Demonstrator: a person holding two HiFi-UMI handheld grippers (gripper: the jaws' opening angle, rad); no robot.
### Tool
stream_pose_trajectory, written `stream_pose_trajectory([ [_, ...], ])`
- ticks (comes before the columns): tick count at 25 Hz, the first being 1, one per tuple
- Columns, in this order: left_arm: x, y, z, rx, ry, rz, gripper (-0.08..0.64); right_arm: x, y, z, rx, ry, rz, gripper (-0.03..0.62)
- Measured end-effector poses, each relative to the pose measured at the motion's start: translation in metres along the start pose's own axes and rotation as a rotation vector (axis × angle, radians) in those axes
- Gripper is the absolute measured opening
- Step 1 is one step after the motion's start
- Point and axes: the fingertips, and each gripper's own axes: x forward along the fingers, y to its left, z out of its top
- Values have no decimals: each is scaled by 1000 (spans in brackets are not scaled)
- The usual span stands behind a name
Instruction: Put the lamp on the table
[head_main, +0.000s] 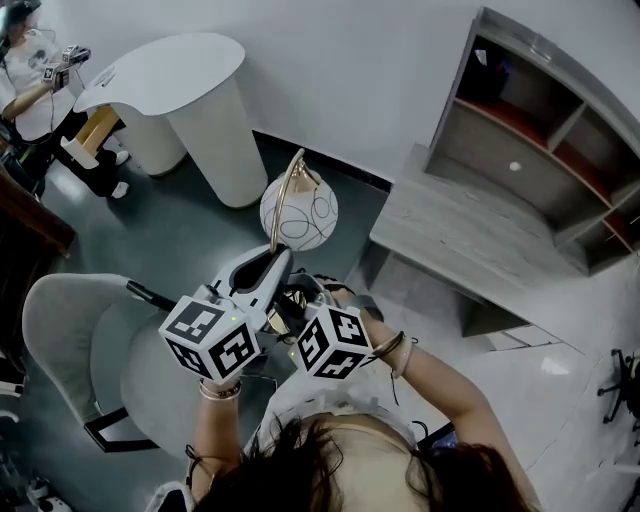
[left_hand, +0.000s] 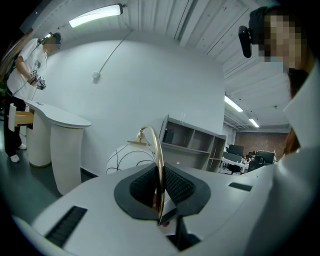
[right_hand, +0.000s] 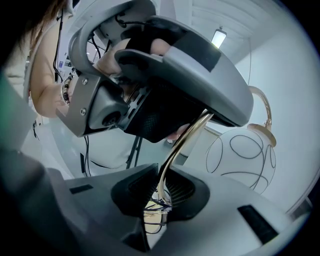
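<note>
The lamp has a white globe shade (head_main: 299, 212) with thin black loops and a curved gold stem (head_main: 286, 190). It is held in the air over the dark floor, in front of the person. My left gripper (head_main: 262, 272) is shut on the gold stem (left_hand: 159, 165), with the globe (left_hand: 125, 159) beyond its jaws. My right gripper (head_main: 298, 300) is shut on the same stem (right_hand: 181, 142) lower down, where thin wires show between the pads. In the right gripper view the left gripper (right_hand: 150, 75) sits just above, and the globe (right_hand: 241, 160) hangs at the right.
A grey wooden desk (head_main: 470, 235) with a shelf unit (head_main: 545, 140) stands to the right. A white table (head_main: 165, 70) on a round base is at the back left, with a person (head_main: 30, 80) beside it. A grey chair (head_main: 65, 335) is at the lower left.
</note>
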Motion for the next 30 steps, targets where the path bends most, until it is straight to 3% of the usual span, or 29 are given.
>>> stream_pose_trajectory([
  [8,31,7,21,-12,2,-40,35,0,-40,-1,24,11,-36,51],
  [23,85,5,43,35,42,-147,35,-4,-98,-14,73,45,-115,51],
  [30,106,-4,50,61,45,-164,35,-14,-117,-21,79,36,-140,52],
])
